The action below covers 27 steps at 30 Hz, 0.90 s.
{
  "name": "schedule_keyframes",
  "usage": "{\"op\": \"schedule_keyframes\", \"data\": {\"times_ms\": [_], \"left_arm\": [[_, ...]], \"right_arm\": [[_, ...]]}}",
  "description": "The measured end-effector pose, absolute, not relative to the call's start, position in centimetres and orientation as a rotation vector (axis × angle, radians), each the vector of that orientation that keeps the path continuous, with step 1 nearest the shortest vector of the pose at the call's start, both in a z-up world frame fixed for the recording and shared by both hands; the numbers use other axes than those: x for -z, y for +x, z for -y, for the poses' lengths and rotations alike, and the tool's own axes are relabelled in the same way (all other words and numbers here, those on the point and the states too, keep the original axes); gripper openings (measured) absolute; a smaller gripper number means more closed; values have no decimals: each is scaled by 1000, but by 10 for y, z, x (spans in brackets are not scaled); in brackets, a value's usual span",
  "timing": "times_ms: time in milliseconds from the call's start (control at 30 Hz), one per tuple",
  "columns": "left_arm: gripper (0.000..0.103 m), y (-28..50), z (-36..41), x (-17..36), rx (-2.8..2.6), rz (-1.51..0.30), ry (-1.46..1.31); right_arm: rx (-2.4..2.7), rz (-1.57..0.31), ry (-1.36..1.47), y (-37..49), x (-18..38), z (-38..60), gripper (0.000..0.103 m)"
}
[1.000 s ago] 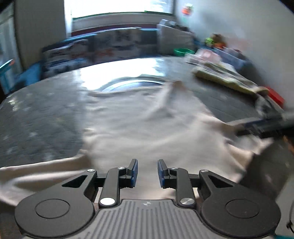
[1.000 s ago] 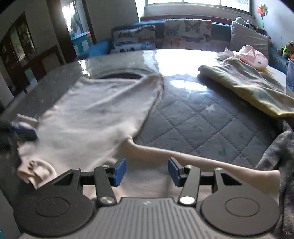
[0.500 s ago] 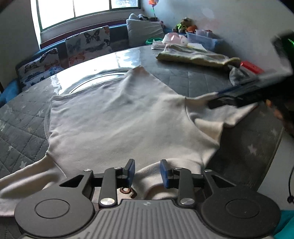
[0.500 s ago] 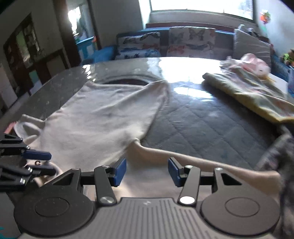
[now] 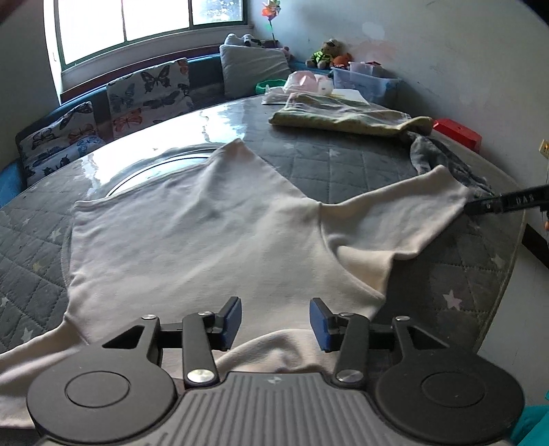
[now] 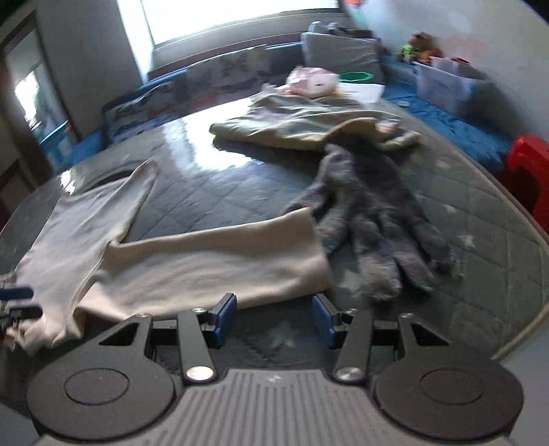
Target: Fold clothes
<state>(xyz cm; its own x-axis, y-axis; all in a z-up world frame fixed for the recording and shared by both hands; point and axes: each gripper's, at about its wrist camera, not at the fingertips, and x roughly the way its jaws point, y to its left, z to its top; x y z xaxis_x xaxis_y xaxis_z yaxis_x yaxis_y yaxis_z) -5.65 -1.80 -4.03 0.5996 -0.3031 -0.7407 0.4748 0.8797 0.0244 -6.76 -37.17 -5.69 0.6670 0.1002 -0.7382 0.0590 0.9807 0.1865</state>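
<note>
Lying flat on quilted table [image 5: 360,171]: white shirt [image 5: 206,240], both claws agape.

Both fisheyes are sitting low at the desk's [image 5: 360,164] near edge, facing the window side — the left over the shirt's [image 5: 192,240] collar, the right at its sleeve end — both sharing the shirt [image 6: 192,260].

Backlit window [image 5: 151,31] blown out, tabletop glare [image 6: 195,144], right view blurred

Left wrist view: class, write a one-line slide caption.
Open left gripper over a white shirt spread on the quilted table.
</note>
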Motion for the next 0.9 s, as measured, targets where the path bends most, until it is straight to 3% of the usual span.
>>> {"op": "schedule_keyframes", "data": {"times_ms": [100, 267, 433, 900], "left_arm": [[49, -58, 21, 40, 461, -810, 233], [50, -59, 23, 40, 457, -815, 234], [54, -59, 28, 40, 477, -818, 237], [59, -63, 53, 47, 568, -828, 265]], "right_arm": [[2, -833, 226, -63, 60, 376, 49], [32, -825, 247, -54, 68, 378, 39], [39, -819, 260, -51, 70, 382, 13], [-55, -688, 355, -63, 21, 384, 7]]}}
